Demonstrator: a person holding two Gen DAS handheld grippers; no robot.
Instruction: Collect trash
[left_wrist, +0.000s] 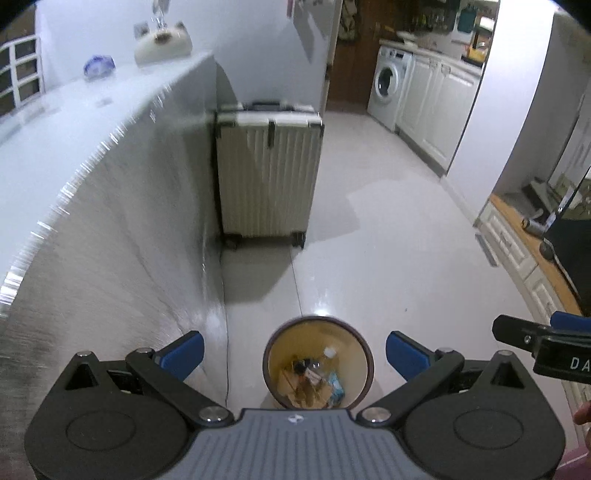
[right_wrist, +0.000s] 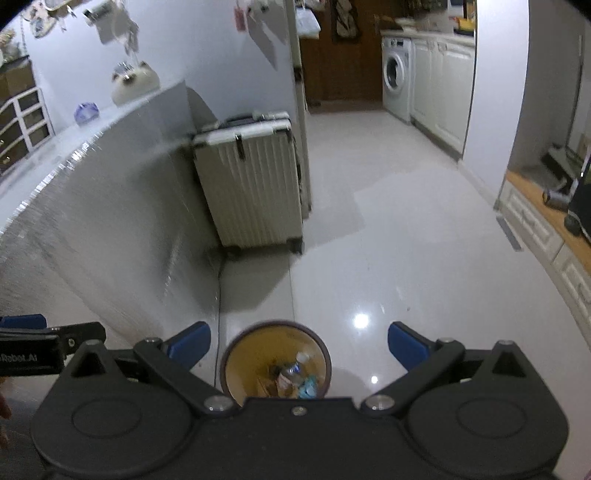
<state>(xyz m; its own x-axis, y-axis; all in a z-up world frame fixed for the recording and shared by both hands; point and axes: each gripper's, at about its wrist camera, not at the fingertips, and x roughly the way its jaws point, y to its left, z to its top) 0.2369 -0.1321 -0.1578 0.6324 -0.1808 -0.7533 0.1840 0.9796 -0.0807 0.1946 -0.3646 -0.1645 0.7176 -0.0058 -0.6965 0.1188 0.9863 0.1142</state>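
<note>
Left wrist: left gripper jaws wide, empty. Bin on the floor between and below the jaws, bottle and scraps inside. Judged: drop done; next needs more trash found.

Right wrist: right gripper wide, empty; bin left of centre, suitcase beyond, counter left.

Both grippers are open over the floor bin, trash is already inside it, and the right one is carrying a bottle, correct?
Not quite: the right gripper carries nothing. Its wrist view shows open, bare fingers; the bottle lies inside the bin. The left gripper is open too.
</note>
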